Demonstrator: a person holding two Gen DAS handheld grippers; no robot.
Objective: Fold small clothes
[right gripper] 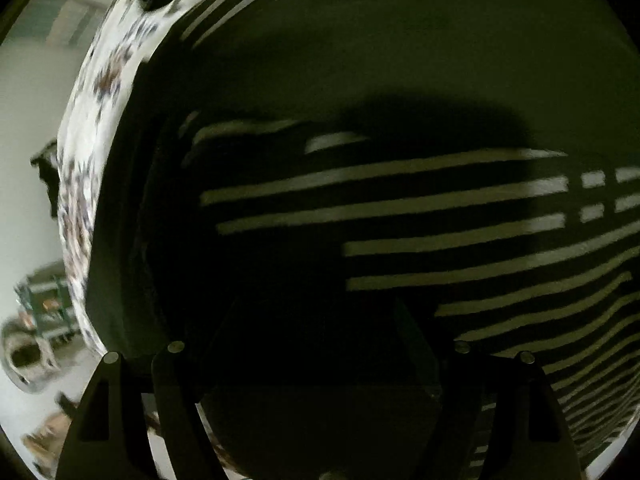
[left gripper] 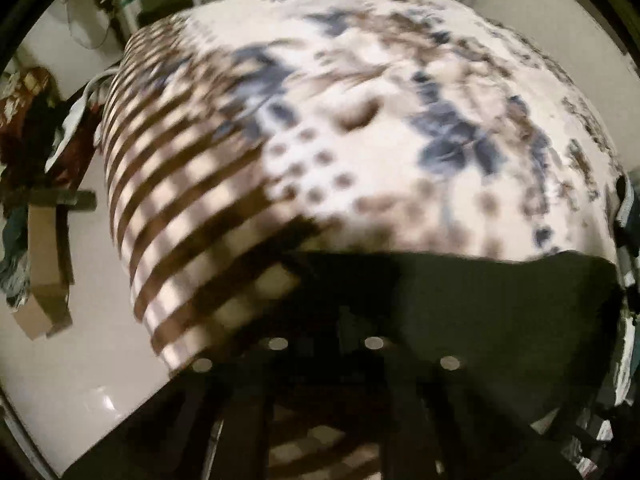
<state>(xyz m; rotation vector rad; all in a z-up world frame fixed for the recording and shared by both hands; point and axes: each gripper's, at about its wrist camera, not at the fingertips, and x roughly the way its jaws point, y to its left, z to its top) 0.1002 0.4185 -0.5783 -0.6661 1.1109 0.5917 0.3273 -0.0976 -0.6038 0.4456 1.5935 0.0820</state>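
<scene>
While the dark garment [left gripper: 460,312] lies spread just ahead of my left tongs [left gripper: 324,356], on a floral patterned cover [left gripper: 360,120] that may be a bed or a tabletop, I judge the folding barely begun: no crease or stacked layer is visible. My left tongs sit low over the near hem; their tips look close together, but blur and shadow keep me from telling whether they pinch cloth. My right tongs [right gripper: 316,360] stand wide apart, nothing between them, with the garment [right gripper: 360,80] filling almost everything ahead, barred by slatted light. Off to the left of my left tongs, more clothes [left gripper: 28,128] are heaped beside a cardboard box [left gripper: 44,264], so I reckon plenty remains.
</scene>
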